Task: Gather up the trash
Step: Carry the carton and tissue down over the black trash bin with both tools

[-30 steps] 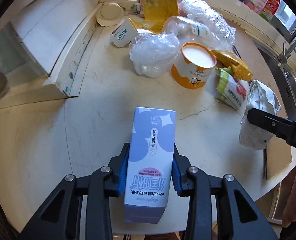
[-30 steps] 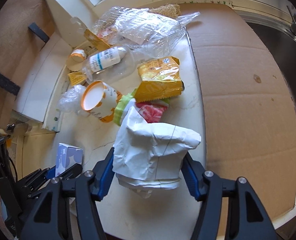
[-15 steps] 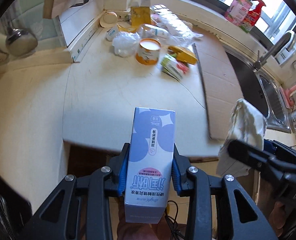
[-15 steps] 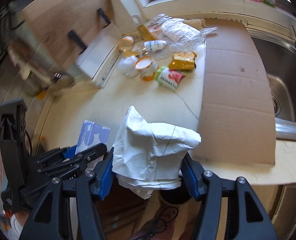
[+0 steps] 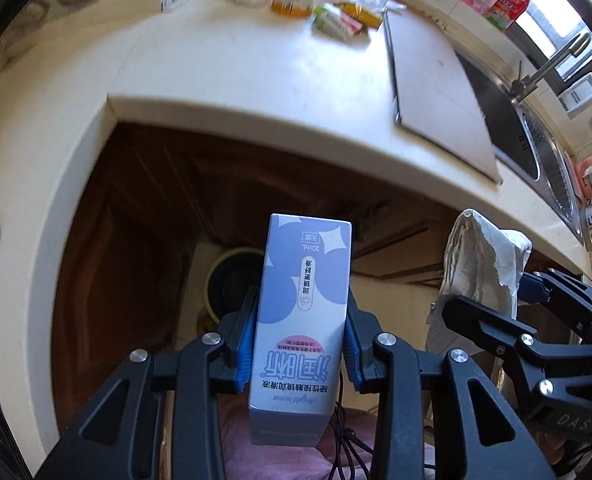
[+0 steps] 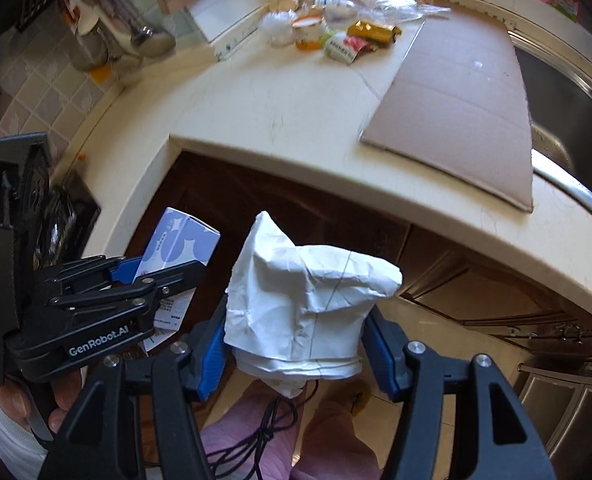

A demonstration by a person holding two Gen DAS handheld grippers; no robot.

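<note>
1. I am looking into a home kitchen: a cream stone surface (image 6: pixel 296 120) is curving round above dark wooden cabinet doors (image 5: pixel 127 240).
2. A steel sink (image 5: pixel 536 148) with a tap (image 5: pixel 552 60) is sitting at the right, under a sunlit window.
3. Tiled wall (image 6: pixel 43 80) and hanging utensils (image 6: pixel 135 32) are showing at the left.
4. Food wrappers and a cup (image 6: pixel 336 36) are lying heaped at the back, beside a sheet of cardboard (image 6: pixel 456 92).

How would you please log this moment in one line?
left gripper: shut on blue carton | right gripper: shut on crumpled paper | both off countertop, above floor
</note>
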